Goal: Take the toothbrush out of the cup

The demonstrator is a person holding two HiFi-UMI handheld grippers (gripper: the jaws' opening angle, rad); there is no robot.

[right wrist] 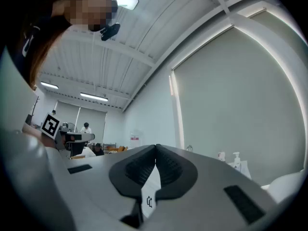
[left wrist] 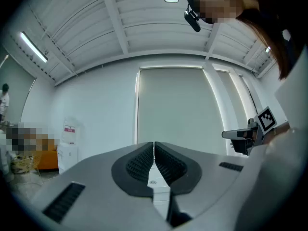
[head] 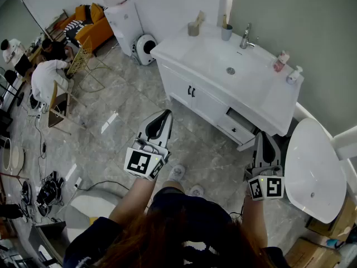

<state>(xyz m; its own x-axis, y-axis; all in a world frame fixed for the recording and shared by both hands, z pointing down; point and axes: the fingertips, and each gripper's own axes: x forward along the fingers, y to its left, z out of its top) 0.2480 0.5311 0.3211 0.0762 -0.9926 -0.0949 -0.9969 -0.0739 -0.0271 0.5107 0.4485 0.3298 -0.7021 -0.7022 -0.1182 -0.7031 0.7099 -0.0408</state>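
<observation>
The left gripper [head: 165,114] and right gripper [head: 262,134] are held over the floor [head: 122,110], in front of the vanity and well apart from it. In the left gripper view the fingers [left wrist: 142,160] are pressed fully together with nothing between them. In the right gripper view the fingers [right wrist: 168,165] are likewise fully together and empty.

The grey cup [head: 226,34] stands at the back of the white tabletop [head: 189,49], just left of the faucet [head: 245,37]. The toothbrush [head: 225,20] stands upright in it; finer detail is too small to tell. A beige cup [head: 193,29] stands further left. Two bottles [head: 280,61] stand at the tabletop's right end.
</observation>
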